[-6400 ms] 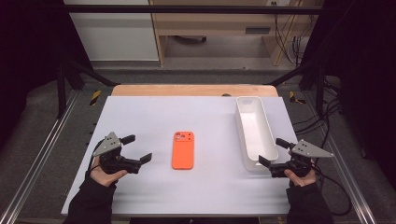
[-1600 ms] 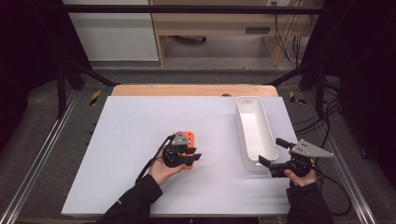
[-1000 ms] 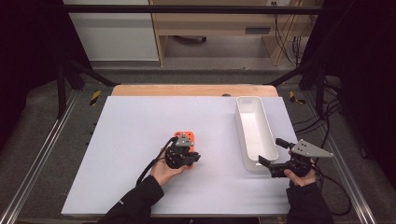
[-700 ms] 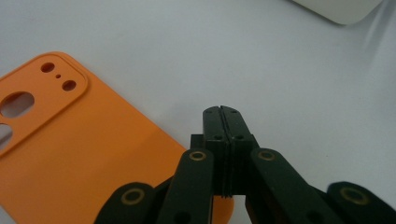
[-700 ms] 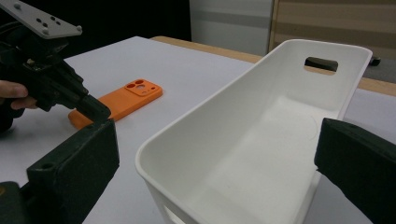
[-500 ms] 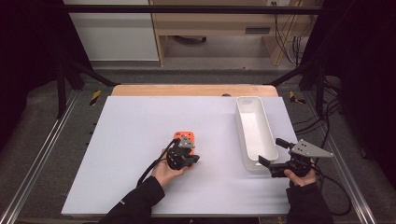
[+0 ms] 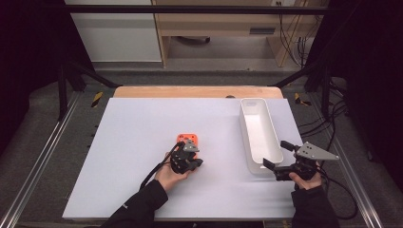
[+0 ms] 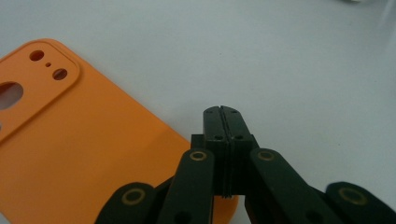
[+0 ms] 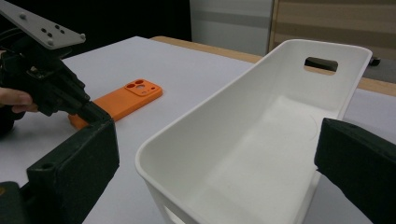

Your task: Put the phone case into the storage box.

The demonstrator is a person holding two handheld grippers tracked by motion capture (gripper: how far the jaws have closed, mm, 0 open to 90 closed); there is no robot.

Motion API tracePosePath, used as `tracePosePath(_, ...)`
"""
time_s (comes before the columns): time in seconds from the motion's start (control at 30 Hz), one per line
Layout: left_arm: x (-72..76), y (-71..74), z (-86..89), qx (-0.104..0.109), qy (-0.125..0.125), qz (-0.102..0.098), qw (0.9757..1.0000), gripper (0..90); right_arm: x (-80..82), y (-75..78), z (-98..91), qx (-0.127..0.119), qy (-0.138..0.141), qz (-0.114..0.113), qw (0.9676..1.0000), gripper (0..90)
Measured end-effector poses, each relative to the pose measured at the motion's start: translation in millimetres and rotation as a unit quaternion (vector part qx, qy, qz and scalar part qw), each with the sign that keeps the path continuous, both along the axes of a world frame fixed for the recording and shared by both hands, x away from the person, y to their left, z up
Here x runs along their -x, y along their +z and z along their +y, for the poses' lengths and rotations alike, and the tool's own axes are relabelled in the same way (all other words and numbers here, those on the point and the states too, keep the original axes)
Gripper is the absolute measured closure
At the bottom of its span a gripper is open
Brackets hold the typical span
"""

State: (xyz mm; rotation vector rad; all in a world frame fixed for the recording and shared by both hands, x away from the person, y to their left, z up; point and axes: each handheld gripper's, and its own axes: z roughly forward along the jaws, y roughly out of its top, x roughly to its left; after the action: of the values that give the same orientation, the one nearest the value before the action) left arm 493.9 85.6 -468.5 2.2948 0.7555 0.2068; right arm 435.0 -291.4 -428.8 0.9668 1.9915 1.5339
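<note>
Two black jaws of the left gripper (image 8: 223,112) stand pressed together over the near corner of the flat orange plastic phone case (image 8: 79,154), which spreads away to their left on the pale grey table (image 8: 303,60); whether its rim is pinched between the pads I cannot tell. The case looks light, thin and a little flexible, smooth enough to slide on the table, so an edge grip on the short end or a long side seems best, well clear of the camera cut-outs. The right gripper (image 7: 277,159) holds its jaws wide apart, straddling the near end of the long white plastic bin (image 9: 261,135).
</note>
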Motion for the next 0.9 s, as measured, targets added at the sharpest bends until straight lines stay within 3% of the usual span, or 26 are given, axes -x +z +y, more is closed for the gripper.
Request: tracePosePath(0.9, 10.0, 3.6, 13.5, -0.028, -0.004, -0.009, 0.9995, 90.0, 0.1, 0.1, -0.1, 0.000, 0.002, 0.000, 1.0000, 0.4)
